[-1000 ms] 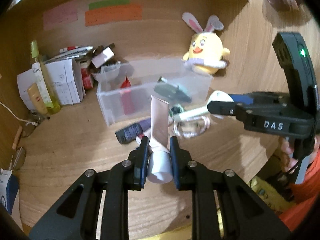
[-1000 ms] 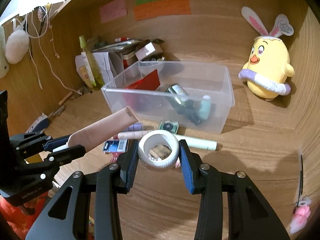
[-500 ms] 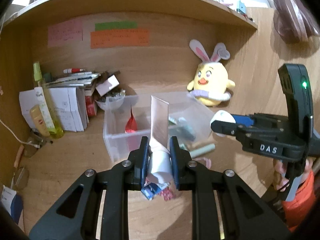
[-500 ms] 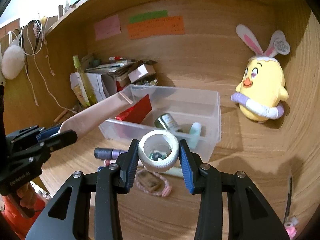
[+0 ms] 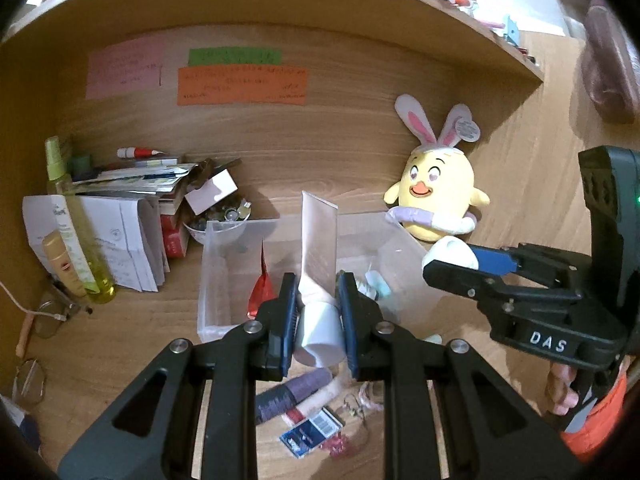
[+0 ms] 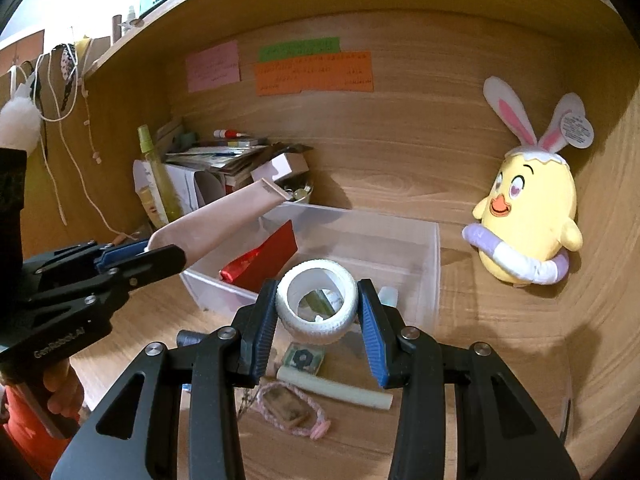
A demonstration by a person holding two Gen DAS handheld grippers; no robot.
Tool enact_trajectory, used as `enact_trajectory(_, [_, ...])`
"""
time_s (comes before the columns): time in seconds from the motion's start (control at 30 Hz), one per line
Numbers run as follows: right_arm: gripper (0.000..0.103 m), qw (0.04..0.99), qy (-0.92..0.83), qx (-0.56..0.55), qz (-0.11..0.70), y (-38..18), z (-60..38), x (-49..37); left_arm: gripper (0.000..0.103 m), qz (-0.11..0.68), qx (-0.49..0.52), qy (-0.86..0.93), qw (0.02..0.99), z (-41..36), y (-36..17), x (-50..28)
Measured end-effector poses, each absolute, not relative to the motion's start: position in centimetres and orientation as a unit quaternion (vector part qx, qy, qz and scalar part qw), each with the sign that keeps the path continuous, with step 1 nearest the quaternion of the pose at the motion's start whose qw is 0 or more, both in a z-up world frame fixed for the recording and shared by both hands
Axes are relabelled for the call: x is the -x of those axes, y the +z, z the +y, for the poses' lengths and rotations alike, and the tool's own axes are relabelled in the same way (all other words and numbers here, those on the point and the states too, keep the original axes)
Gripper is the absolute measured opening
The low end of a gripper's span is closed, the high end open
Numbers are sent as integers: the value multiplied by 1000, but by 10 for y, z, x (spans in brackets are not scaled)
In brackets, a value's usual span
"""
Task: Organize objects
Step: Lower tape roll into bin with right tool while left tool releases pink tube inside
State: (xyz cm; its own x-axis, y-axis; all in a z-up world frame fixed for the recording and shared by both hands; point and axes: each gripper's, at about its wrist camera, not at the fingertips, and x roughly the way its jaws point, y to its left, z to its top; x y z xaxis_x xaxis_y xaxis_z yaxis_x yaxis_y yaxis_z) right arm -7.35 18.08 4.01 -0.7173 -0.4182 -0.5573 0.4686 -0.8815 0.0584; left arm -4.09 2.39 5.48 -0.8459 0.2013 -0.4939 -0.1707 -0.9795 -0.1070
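A pale pink cream tube (image 5: 318, 236) is sitting clamped between the nearly closed jaws of the left gripper (image 5: 319, 322), its white cap toward the camera and its flat crimped end rising above the clear plastic bin (image 5: 224, 276). In the right wrist view the same tube (image 6: 218, 216) is slanting up over the bin's (image 6: 434, 256) near left corner. The right gripper (image 6: 318, 320) is squeezing a white tyre-shaped ring (image 6: 317, 306) from both sides, its jaws partly open to the ring's width, and is holding it in the air just in front of the bin's near wall.

Inside the bin a red packet (image 6: 262, 262) is leaning against the left side, and a small dark bottle and a pale mint piece are lying toward the right.

On the wooden desk in front of the bin, a dark purple cylinder (image 5: 294, 394), a blue barcoded packet (image 5: 312, 432), a pale green stick (image 6: 334, 388), a small green card (image 6: 304, 359) and a pink braided cord (image 6: 292, 408) are lying close together.

A yellow plush chick with bunny ears (image 6: 528, 216) is sitting to the right of the bin. To the left, a yellow-green spray bottle (image 5: 76, 224) is standing beside a stack of papers and boxes (image 5: 132, 200). Pink, green and orange paper notes (image 5: 240, 80) are sticking to the back panel.
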Motion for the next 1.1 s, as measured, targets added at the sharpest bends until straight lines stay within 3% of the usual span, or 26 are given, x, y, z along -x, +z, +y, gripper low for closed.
enact_trajectory(1.1, [37, 197, -900, -382, 68, -18, 172, 155, 19, -43, 345, 934, 87, 19, 14, 125])
